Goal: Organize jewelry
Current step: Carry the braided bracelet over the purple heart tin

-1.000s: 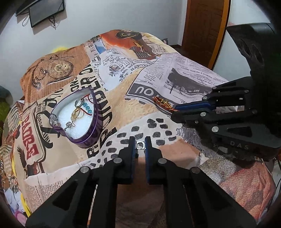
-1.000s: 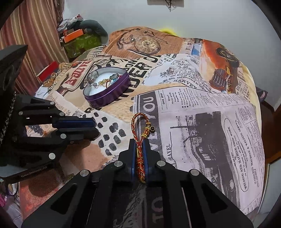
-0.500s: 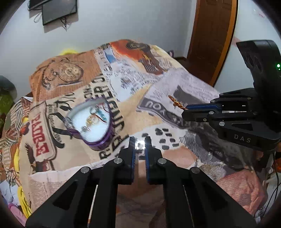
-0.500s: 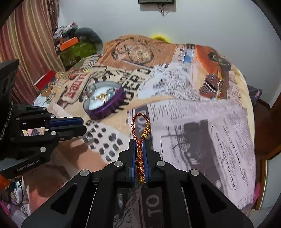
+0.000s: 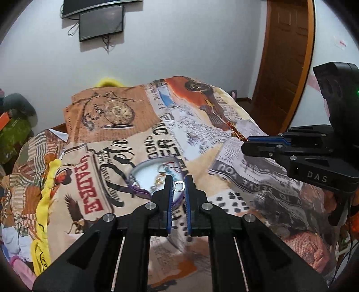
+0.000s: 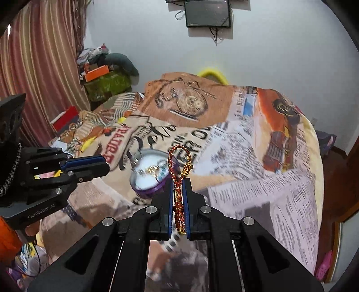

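Note:
My left gripper [image 5: 179, 186] is shut on a small silver ring [image 5: 178, 186], held in the air above the bed. My right gripper [image 6: 178, 191] is shut on a red and gold braided bracelet [image 6: 179, 161] whose loop sticks up past the fingertips. A purple heart-shaped tin [image 5: 143, 179] with a white lining lies on the bedspread just beyond the left fingertips; it holds several rings and beads. The tin also shows in the right wrist view [image 6: 145, 179], ahead and left of the bracelet. The right gripper appears at the right of the left wrist view [image 5: 249, 140], bracelet end poking out.
The bed wears a newspaper-collage bedspread [image 6: 246, 157]. A yellow cord [image 5: 44, 197] lies along its left edge. A wooden door [image 5: 287, 63] stands at the right, striped curtains [image 6: 38, 67] and cluttered boxes [image 6: 98, 74] at the left. A screen [image 6: 207, 13] hangs on the wall.
Both grippers have risen and tipped up, so more wall shows. The tin now sits closer under both sets of fingertips. Each gripper keeps its piece of jewelry.

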The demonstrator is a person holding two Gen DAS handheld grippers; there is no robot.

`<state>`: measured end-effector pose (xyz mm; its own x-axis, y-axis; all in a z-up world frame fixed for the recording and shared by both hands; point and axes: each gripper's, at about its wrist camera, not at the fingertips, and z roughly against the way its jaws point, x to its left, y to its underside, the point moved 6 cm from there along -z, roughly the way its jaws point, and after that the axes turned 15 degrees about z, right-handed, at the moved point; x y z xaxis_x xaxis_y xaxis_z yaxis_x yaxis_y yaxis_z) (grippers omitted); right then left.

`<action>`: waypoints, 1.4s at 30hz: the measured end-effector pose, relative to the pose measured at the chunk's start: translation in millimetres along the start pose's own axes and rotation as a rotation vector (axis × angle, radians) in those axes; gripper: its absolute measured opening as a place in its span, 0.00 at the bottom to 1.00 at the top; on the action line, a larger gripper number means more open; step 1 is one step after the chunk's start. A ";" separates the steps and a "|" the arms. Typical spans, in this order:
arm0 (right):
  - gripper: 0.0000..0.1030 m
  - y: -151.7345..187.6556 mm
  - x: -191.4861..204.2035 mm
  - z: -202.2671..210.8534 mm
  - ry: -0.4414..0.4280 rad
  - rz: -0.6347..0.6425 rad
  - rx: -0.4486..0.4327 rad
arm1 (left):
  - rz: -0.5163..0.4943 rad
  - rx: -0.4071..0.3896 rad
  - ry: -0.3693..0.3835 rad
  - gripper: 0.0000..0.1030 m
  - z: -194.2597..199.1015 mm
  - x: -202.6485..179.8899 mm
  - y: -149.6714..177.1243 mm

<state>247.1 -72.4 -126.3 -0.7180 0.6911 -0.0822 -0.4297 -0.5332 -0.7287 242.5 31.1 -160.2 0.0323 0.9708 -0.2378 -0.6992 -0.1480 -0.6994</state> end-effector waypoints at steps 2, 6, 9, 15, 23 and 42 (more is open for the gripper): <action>0.07 -6.0 3.3 -7.1 -0.014 -0.002 -0.004 | 0.008 -0.005 -0.011 0.08 -0.7 8.7 -2.4; 0.07 -14.0 10.7 -24.8 -0.039 -0.005 0.002 | 0.023 -0.001 -0.021 0.08 -5.4 21.9 -4.5; 0.07 -17.7 14.9 -37.8 -0.063 -0.014 0.013 | 0.036 0.011 -0.020 0.08 -15.8 31.6 -6.8; 0.07 -24.1 23.0 -63.9 -0.086 -0.008 0.048 | 0.062 0.046 -0.007 0.08 -40.7 43.0 -8.8; 0.07 -29.9 20.7 -86.1 -0.117 -0.020 0.084 | 0.101 0.093 0.021 0.08 -70.9 52.9 -11.5; 0.07 -22.5 17.3 -102.4 -0.132 -0.039 0.119 | 0.093 0.152 0.005 0.08 -102.8 54.3 -6.6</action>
<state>300.5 1.5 -181.0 -0.7618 0.6466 0.0406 -0.5152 -0.5666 -0.6430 322.3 65.4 -237.8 -0.0341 0.9533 -0.3001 -0.7993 -0.2063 -0.5644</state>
